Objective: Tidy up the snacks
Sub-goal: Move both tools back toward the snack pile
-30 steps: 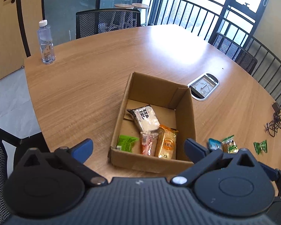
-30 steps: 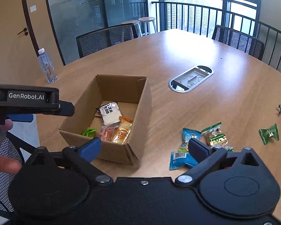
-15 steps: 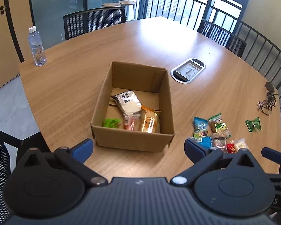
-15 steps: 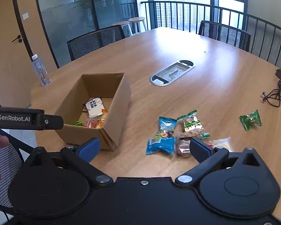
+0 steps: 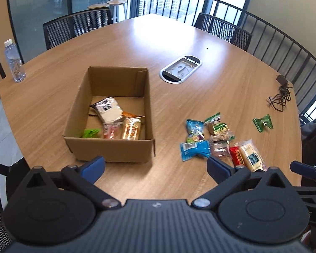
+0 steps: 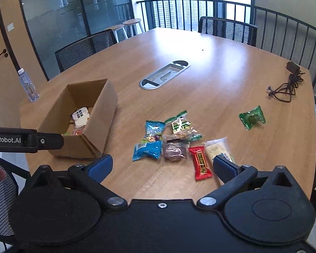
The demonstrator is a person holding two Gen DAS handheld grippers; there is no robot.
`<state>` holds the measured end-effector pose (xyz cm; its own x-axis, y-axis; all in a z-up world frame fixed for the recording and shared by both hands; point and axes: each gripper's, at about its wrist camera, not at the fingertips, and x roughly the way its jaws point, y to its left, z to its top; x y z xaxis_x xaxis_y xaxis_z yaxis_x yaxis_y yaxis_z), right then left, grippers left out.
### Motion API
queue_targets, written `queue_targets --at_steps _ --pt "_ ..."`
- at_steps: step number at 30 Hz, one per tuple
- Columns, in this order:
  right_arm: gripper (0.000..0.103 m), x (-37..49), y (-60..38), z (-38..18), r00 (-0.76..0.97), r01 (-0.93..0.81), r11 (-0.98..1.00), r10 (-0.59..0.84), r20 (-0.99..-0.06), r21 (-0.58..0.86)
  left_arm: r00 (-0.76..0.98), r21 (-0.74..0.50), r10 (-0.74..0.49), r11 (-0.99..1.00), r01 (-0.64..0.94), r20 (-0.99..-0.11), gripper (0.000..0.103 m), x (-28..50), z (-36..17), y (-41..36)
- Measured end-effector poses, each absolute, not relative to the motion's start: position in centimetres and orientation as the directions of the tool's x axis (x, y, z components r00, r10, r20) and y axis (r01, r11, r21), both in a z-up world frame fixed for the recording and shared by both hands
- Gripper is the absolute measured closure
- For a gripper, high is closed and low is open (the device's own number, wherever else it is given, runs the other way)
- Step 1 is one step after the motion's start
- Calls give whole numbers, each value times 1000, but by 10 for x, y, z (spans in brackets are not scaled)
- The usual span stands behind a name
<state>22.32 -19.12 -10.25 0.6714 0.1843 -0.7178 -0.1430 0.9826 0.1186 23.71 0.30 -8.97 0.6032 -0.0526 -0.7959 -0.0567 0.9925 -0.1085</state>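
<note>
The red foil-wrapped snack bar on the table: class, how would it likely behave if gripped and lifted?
The red foil-wrapped snack bar looks small and flat, so probably light. Its glossy wrapper may be slippery, and the crimped ends likely crumple. It lies flat on the wooden table, so unlikely to roll.

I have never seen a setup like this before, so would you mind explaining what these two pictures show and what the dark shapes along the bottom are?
No robot is here: a person carries a handheld gripper in each hand, and each has a wide-angle camera looking forward along its two blue-tipped fingers. The dark shapes are the grippers' own bodies.

One picture comes from the left gripper, the other from the right gripper. Both are open and hold nothing.

Both look down on a wooden table. On it stands an open cardboard box with a few snack packets already inside. To its right lies a loose pile of snacks, with one green packet lying apart. A water bottle and a black cable are also there.
</note>
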Motion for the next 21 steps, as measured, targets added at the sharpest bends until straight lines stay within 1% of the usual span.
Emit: queue_targets --at_steps 11,17,21 --pt "2 229 -224 -115 639 -67 990 139 -757 126 562 -115 -101 993 11 -821 4 257 -105 -30" --pt "6 238 -237 -122 621 -33 992 117 -775 123 535 -122 -122 992 36 -836 8 275 -115 -46" --pt "12 246 -247 -128 606 -8 993 101 -789 121 522 -118 -135 991 66 -842 10 287 -122 -58"
